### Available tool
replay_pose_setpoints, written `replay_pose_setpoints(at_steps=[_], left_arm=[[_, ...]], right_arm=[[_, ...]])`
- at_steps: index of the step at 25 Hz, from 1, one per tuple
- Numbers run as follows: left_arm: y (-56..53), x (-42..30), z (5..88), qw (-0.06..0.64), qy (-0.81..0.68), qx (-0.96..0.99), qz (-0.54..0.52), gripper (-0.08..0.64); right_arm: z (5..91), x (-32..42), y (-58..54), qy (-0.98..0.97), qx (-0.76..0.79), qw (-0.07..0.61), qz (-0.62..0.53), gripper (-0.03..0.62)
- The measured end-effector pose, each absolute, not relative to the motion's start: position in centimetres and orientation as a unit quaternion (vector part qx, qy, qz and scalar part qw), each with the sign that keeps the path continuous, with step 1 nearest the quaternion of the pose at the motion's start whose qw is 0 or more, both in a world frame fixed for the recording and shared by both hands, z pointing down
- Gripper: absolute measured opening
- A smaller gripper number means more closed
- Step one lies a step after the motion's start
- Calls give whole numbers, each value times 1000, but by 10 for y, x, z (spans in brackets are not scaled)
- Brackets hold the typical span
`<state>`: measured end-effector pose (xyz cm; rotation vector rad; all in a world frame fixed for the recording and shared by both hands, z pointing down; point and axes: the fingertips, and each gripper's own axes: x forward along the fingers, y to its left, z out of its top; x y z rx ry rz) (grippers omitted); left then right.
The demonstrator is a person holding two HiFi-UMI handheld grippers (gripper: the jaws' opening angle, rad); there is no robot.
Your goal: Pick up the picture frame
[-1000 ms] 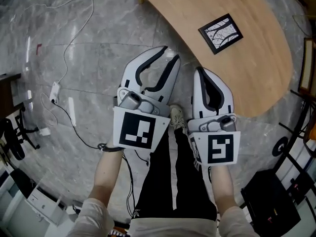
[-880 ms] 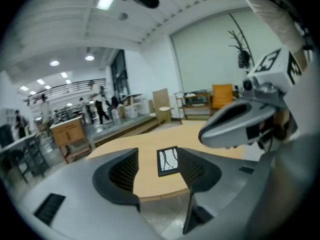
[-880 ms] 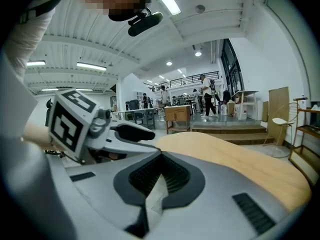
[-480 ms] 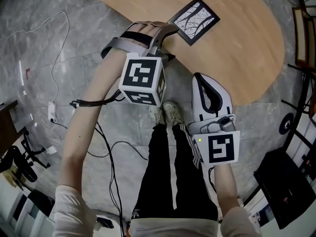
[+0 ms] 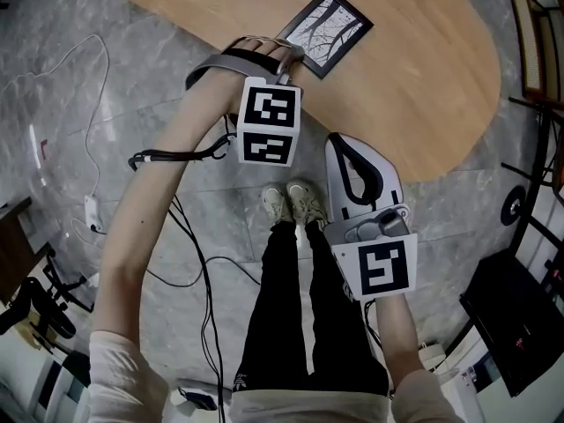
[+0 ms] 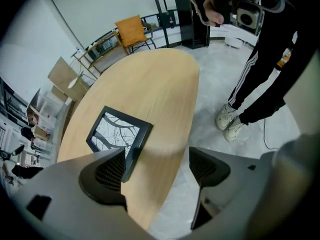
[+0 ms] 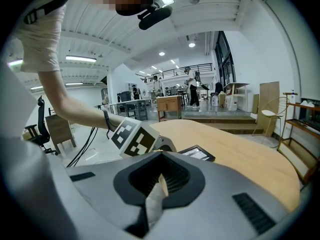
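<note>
The picture frame (image 5: 324,32), black-rimmed with a branch print, lies flat on the oval wooden table (image 5: 423,77) near its front edge. My left gripper (image 5: 280,58) points steeply down at the table's edge, just left of the frame's near corner. In the left gripper view its jaws (image 6: 157,169) stand wide and are still opening, with only table edge and floor between them. The frame (image 6: 120,134) lies beside the left pad (image 6: 107,176), apart from it. My right gripper (image 5: 357,170) hangs shut and empty over the floor before the table. Its own view (image 7: 157,184) shows the frame (image 7: 197,153) ahead.
Cables and a power strip (image 5: 91,211) trail over the grey floor at left. The person's shoes (image 5: 295,203) stand below the table edge. A black case (image 5: 520,311) sits at lower right. An orange chair (image 6: 132,29) and shelving stand beyond the table's far end.
My left gripper has swung from beside the right one out to the table edge, rolled over and opened its jaws. The right gripper has barely shifted.
</note>
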<state>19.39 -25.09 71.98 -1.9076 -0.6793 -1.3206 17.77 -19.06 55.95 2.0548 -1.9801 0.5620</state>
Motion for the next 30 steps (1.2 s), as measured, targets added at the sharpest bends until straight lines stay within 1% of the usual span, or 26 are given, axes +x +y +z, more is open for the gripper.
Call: replay_pose_setpoints(at_steps=[6, 9, 12, 20, 30], left_arm=[[-248, 202, 724, 362, -272, -727, -516, 396], [-247, 202, 731, 358, -283, -715, -529, 396], [-249, 200, 739, 370, -288, -700, -539, 396], [-243, 202, 735, 370, -276, -706, -537, 396], [-224, 172, 737, 357, -274, -719, -531, 394]], right_arm=[[565, 174, -187, -676, 700, 114, 201, 5], [568, 175, -187, -674, 701, 110, 208, 5], [568, 175, -188, -674, 700, 108, 210, 6], [571, 178, -185, -676, 695, 111, 218, 5], [575, 149, -186, -693, 677, 116, 217, 5]])
